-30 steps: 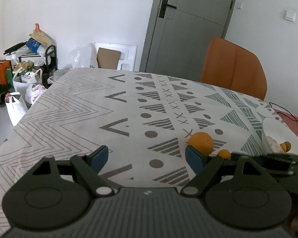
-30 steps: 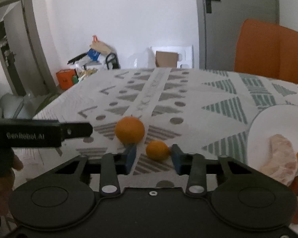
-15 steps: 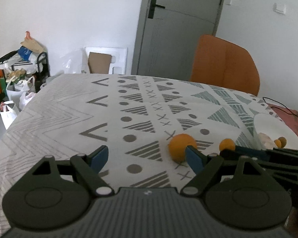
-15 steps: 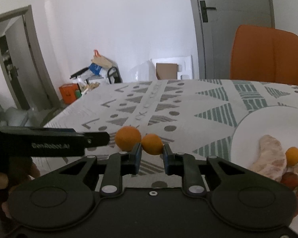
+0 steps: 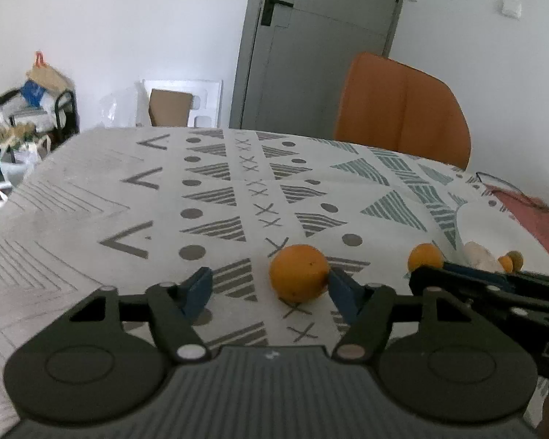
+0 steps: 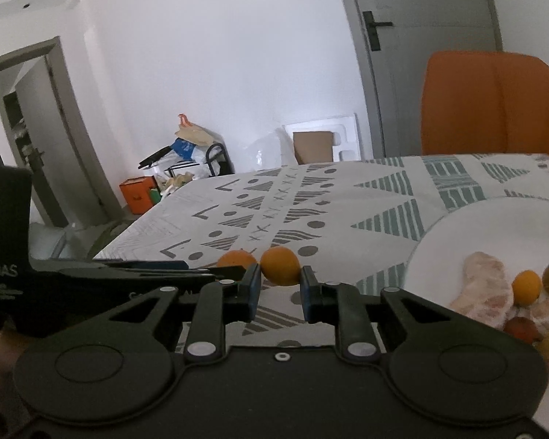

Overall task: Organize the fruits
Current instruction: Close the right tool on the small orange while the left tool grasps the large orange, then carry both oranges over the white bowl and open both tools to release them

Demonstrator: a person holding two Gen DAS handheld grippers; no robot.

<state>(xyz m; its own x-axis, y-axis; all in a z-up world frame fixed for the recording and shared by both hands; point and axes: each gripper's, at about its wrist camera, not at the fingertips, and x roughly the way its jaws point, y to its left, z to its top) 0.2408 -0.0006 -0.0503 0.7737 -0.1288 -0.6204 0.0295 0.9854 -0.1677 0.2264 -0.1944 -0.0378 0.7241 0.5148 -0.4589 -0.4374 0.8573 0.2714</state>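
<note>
Jaws pinch the mandarin (image 6: 280, 266) on the right gripper (image 6: 280, 285), gape round the orange (image 5: 298, 273) on the left gripper (image 5: 269, 285); neither fruit is yet on the part-filled plate (image 6: 494, 226).

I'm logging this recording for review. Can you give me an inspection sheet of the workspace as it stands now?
Surface: table under a patterned tablecloth.
Job's things: large orange on the cloth; small orange; white plate holding peeled segments and small fruits.
Clutter: nothing seen on the cloth.
Grippers: left gripper open, large orange beside its right finger; right gripper shut on the small orange.
Cables: black cable at the table's far right edge.
Surroundings: orange chair, grey door, bags and boxes by the wall.
</note>
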